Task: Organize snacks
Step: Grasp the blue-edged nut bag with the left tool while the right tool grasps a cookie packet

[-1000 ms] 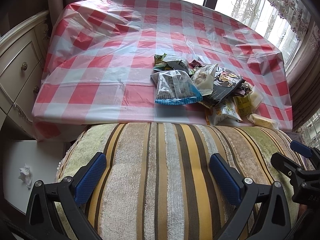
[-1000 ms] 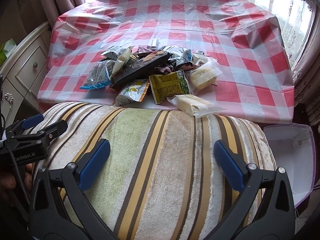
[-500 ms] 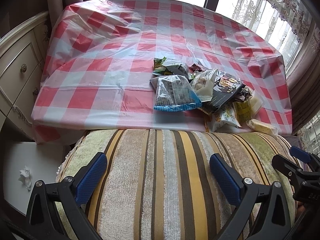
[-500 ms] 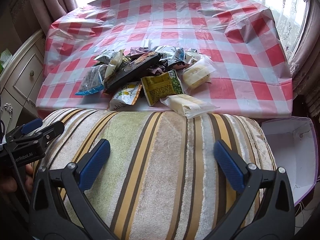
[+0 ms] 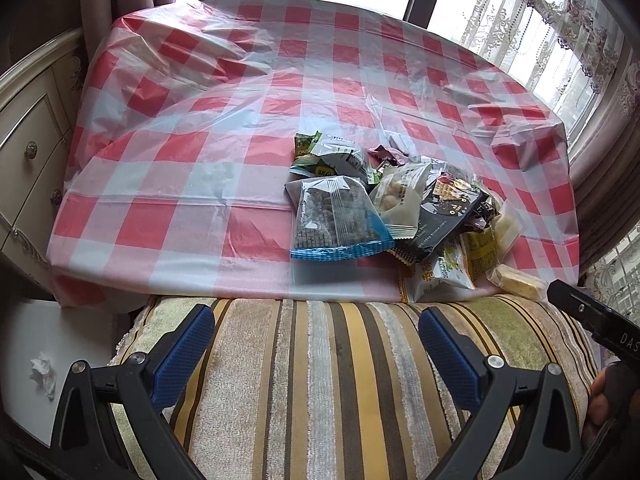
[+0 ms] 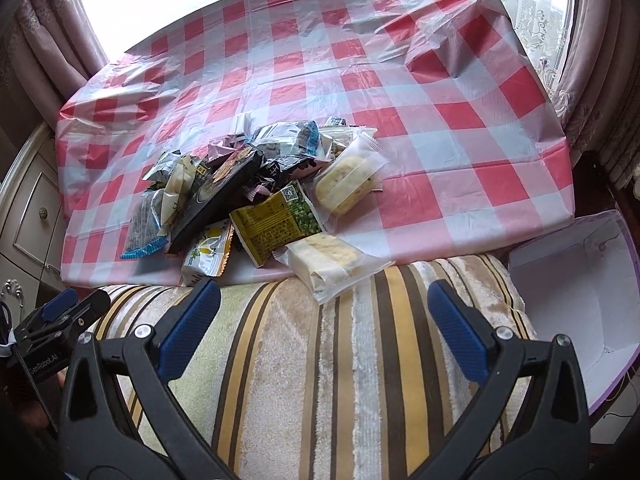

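Lying heaped on the checked table point(image 6: 460, 128), snack packets point(image 6: 256, 196) sit beside an empty box point(image 6: 580, 280); both grippers' fingers apart.

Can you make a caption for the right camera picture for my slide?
Open right tongs over a striped cushion, facing a snack pile on the checked table.

My left gripper point(image 6: 60, 320) body, seen at near left from right wrist view: white lettering "GenRobot.AI". My right gripper point(image 5: 592, 312) arm, at near right edge of left wrist view: white letters "DAS", rest cut off. Green packet point(image 5: 308, 146) at far side of snack pile: yellow print, too blurred to read. Yellow packet point(image 6: 276, 226): dense small print plus QR code, illegible.
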A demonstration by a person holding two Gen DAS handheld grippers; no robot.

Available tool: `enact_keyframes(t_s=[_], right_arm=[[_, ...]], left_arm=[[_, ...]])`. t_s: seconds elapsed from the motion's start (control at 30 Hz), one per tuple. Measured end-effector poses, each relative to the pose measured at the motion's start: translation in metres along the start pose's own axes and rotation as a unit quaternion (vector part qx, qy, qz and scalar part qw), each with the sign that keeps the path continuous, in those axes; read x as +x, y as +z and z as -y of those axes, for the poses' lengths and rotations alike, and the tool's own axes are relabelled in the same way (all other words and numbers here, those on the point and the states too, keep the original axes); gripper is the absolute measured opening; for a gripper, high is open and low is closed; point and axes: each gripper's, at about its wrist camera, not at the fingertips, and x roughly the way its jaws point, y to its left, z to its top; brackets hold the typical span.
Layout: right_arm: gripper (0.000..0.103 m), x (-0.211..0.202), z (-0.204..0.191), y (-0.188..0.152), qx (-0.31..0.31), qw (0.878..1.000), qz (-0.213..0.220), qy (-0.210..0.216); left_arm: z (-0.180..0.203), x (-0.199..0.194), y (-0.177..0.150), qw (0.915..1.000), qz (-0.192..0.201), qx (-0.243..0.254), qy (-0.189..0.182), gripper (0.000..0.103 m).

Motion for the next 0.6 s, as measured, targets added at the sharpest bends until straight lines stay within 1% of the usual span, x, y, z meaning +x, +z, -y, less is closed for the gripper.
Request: enact_keyframes(t_s=[0.3, 0.4, 0.5, 0.6], right_arm=[[0.103, 0.024, 0.009, 0.023, 0.036, 0.999, -0.017, -0.007], [0.103, 0.033, 0.014, 0.030, 0.053, 0.998, -0.022, -0.008], [0.103, 0.042, 0.017, 0.037, 0.065, 0.997, -0.031, -0.008], [0.101, 0.053, 0.021, 0.044, 0.079, 0.996, -0.038, -0.009]], left_arm=[[0.000, 0.023, 0.025, 0.9995, -0.016, -0.016, -0.020, 0.099], [0.000, 0.031, 0.037, 0.9994, -0.014, -0.020, -0.023, 0.099], [-0.002, 0.039, 0.048, 0.9990, -0.012, -0.034, -0.027, 0.099], [-0.005, 0.052, 0.058, 0.9983, -0.019, -0.047, -0.028, 0.099]])
